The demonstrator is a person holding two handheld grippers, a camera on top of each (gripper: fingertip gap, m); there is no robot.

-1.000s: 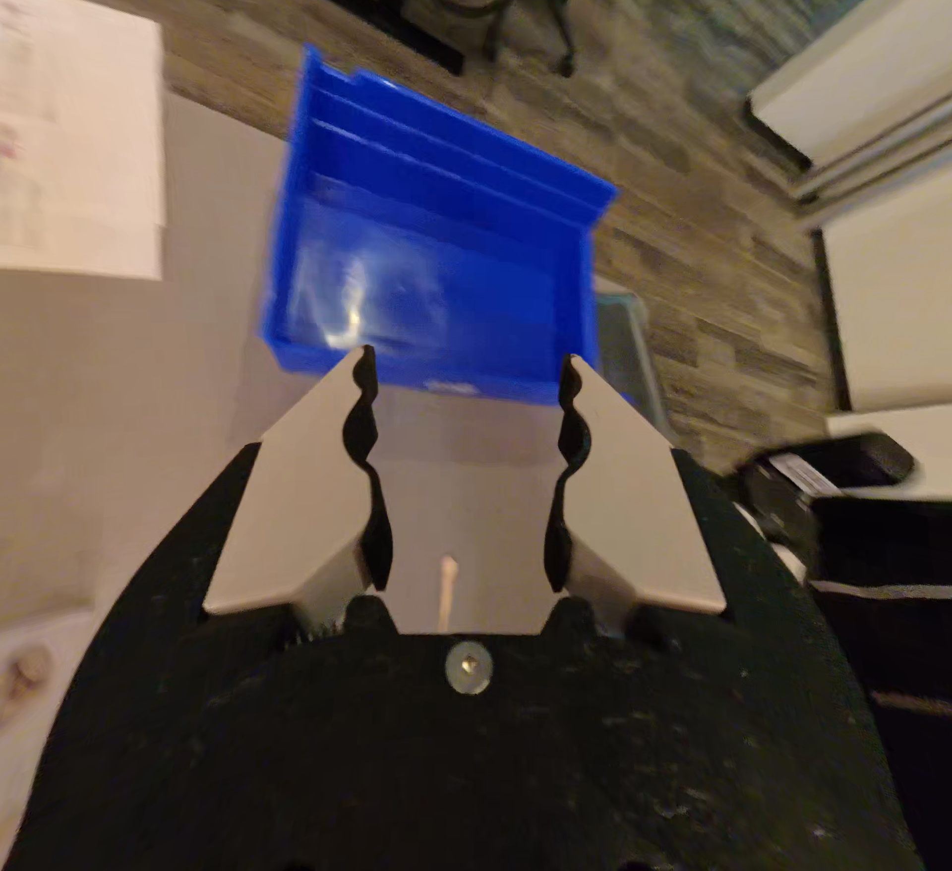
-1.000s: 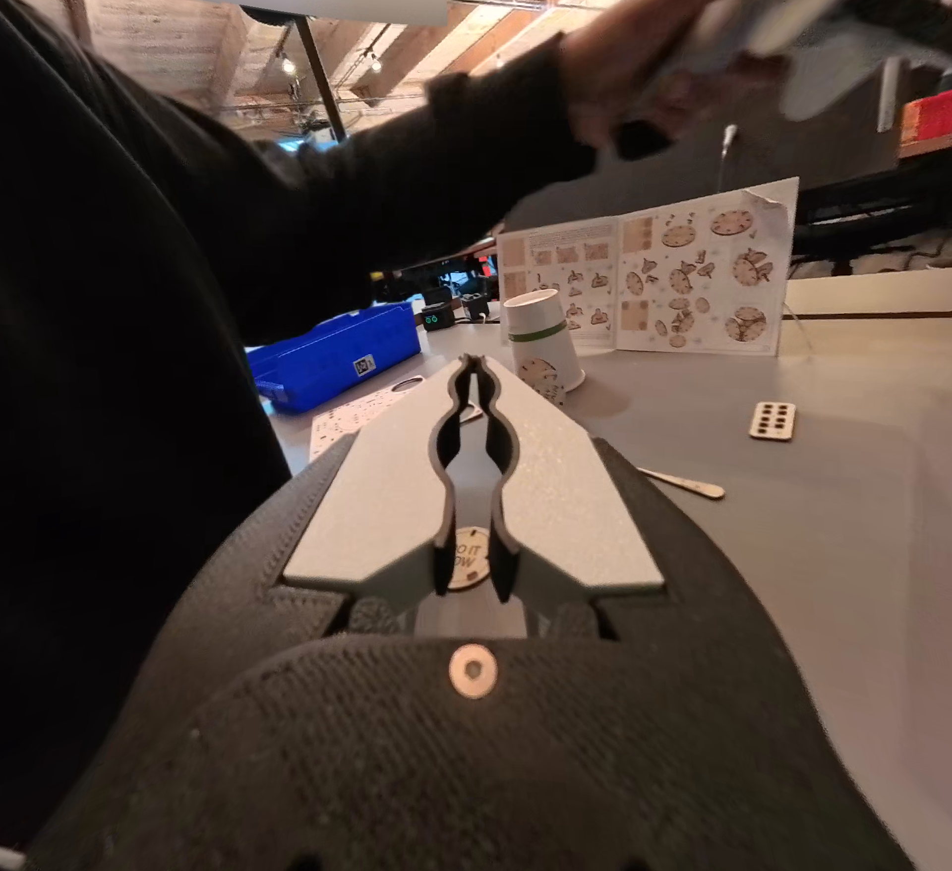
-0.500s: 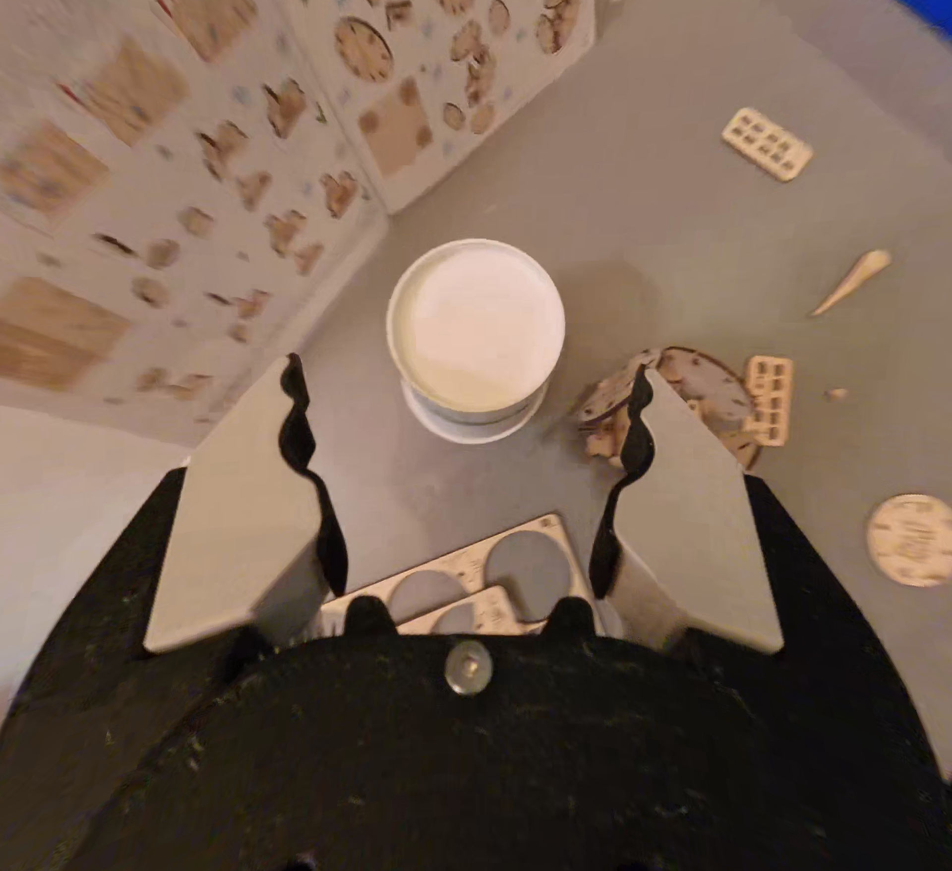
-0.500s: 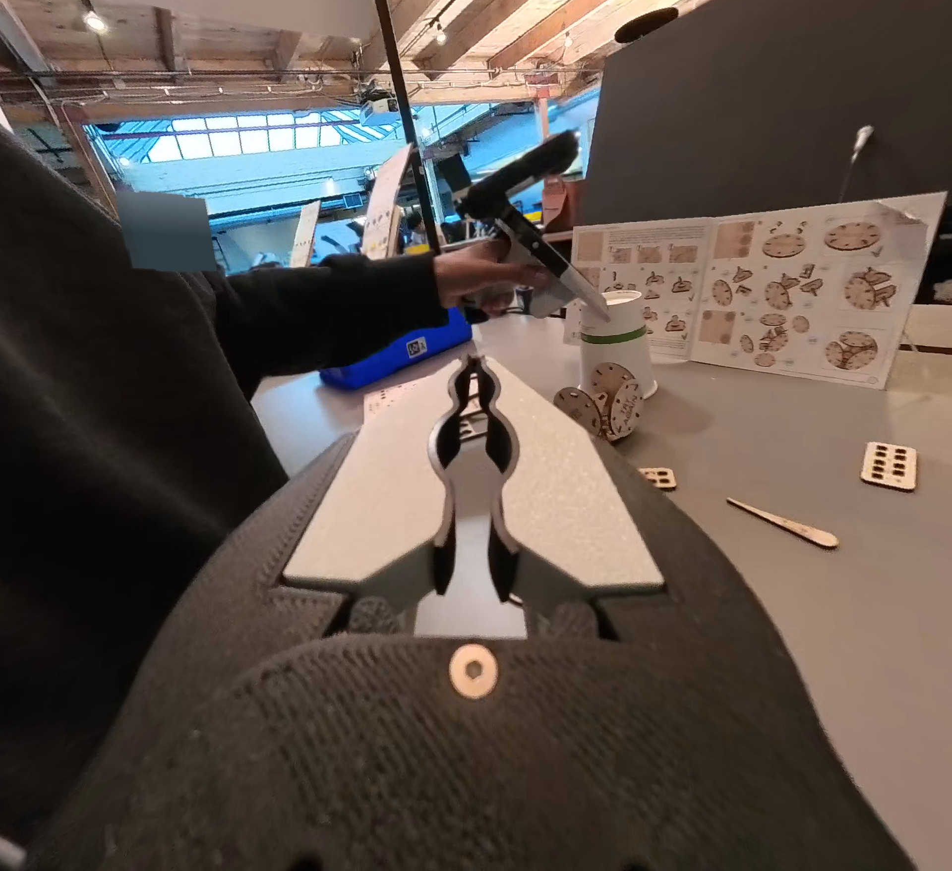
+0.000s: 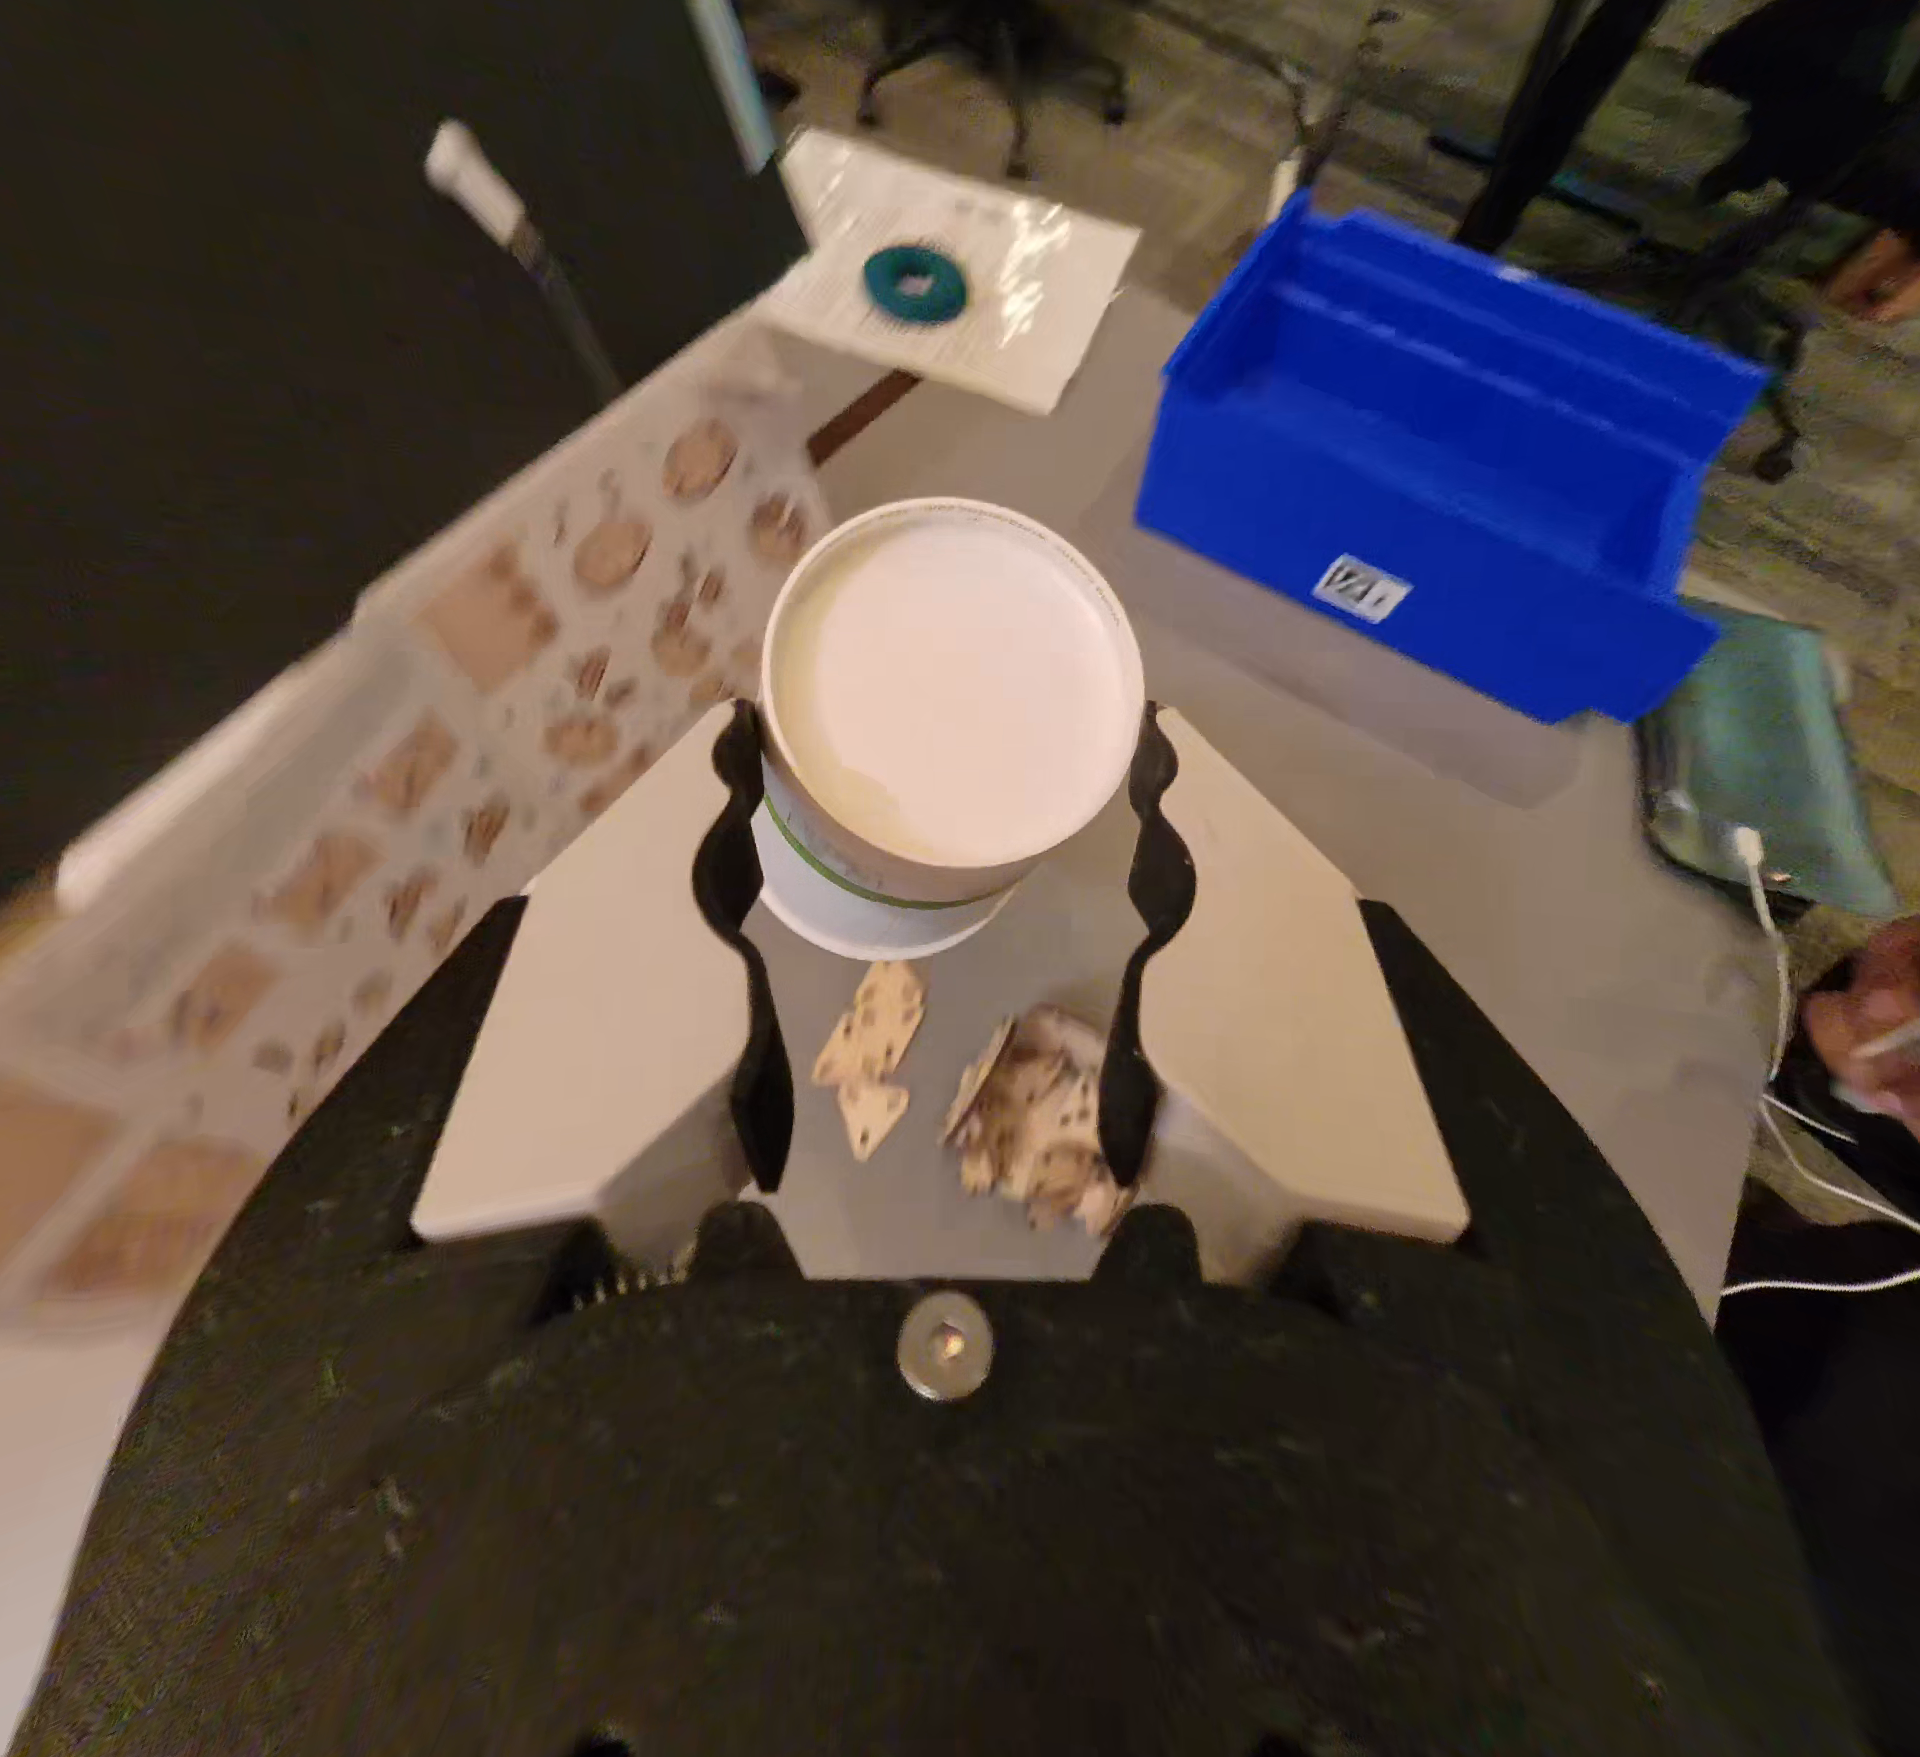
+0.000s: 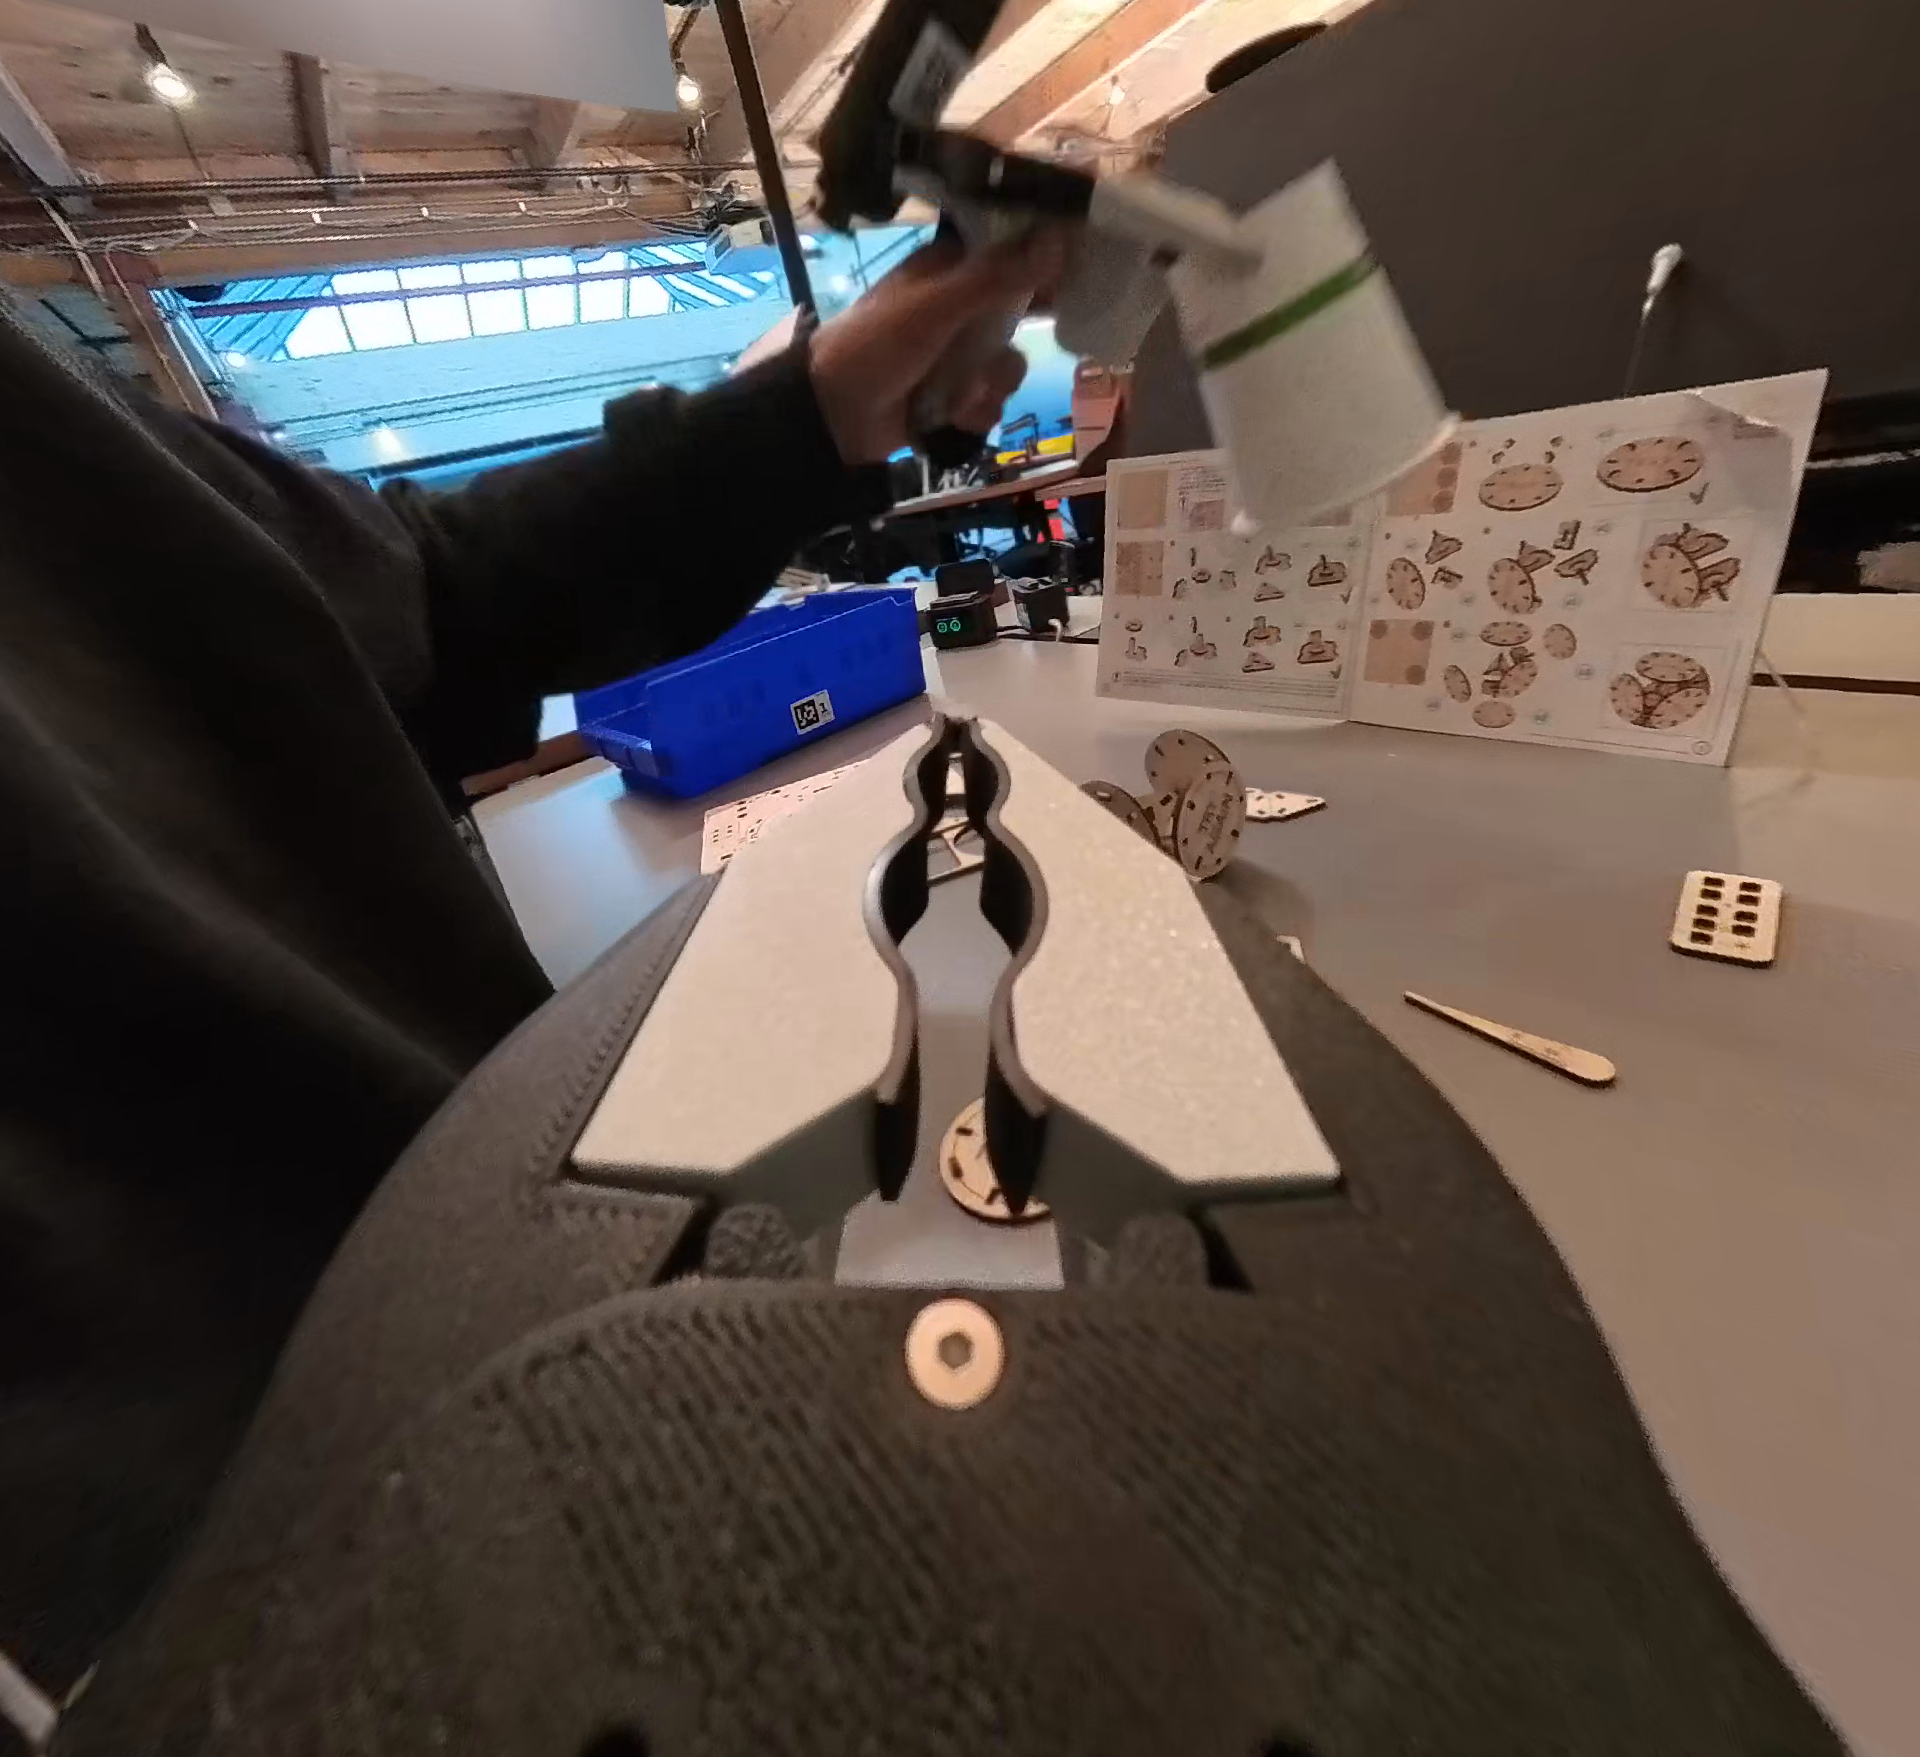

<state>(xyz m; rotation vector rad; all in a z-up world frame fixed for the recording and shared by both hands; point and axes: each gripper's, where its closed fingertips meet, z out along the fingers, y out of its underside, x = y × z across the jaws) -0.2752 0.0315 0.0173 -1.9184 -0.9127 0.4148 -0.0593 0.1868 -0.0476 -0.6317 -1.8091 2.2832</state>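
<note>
1. We see a white paper cup (image 5: 940,720) with a green band, turned bottom-up and lifted clear of the grey table (image 5: 1299,834); in the right wrist view it hangs tilted in the air (image 6: 1309,357) in front of the dark panel.
2. Our left gripper (image 5: 943,733) has hold of it: the jaws stand about a cup's width apart, and both black fingertips (image 5: 740,751) press against the cup's sides near its upturned base.
3. Under the cup, between the left fingers, small wooden cut-out pieces (image 5: 868,1063) and a cluster of wooden disc parts (image 5: 1039,1115) lie on the table.
4. Our right gripper (image 6: 956,733) sits low over the table with its tips meeting and nothing between them; a round wooden disc (image 6: 977,1172) lies on the table beneath its fingers.
5. Near it we see a wooden gear assembly (image 6: 1195,798), a slotted wooden plate (image 6: 1725,918) and a thin wooden stick (image 6: 1512,1051).
6. Farther off, a blue bin (image 5: 1455,502) stands on the table, and a folded illustrated sheet (image 6: 1455,585) stands upright against the panel.
</note>
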